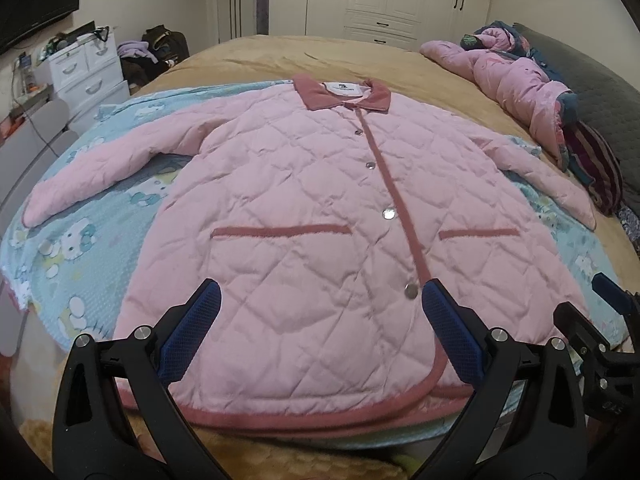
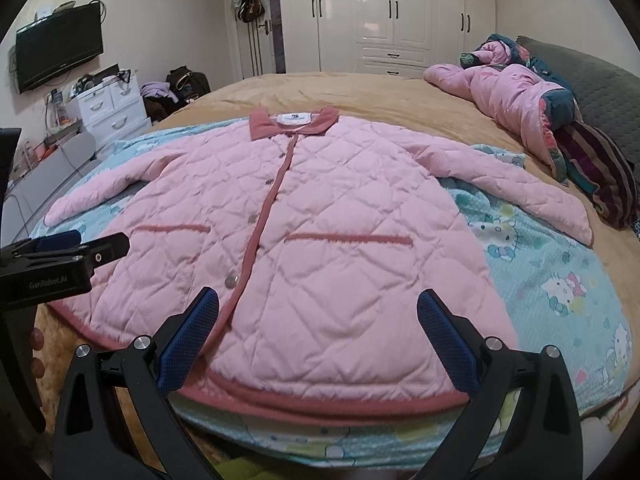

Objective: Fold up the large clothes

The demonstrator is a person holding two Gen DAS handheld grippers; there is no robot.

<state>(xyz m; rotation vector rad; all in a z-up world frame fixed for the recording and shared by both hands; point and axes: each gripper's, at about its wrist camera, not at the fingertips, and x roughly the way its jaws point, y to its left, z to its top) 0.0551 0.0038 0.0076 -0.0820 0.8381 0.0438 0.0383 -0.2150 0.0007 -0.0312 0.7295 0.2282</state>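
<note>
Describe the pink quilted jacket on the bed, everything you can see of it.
The pink quilted jacket lies flat and front-up on a light blue cartoon-print sheet, collar away from the cameras, both sleeves spread outward. It looks padded, with diamond stitching, a darker rose collar, placket, hem and pocket trims, and silver snaps. Neither gripper touches it.

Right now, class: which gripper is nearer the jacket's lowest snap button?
Left. The left gripper has the lowest snap button beside its right finger; the right gripper hovers further right along the hem.
</note>
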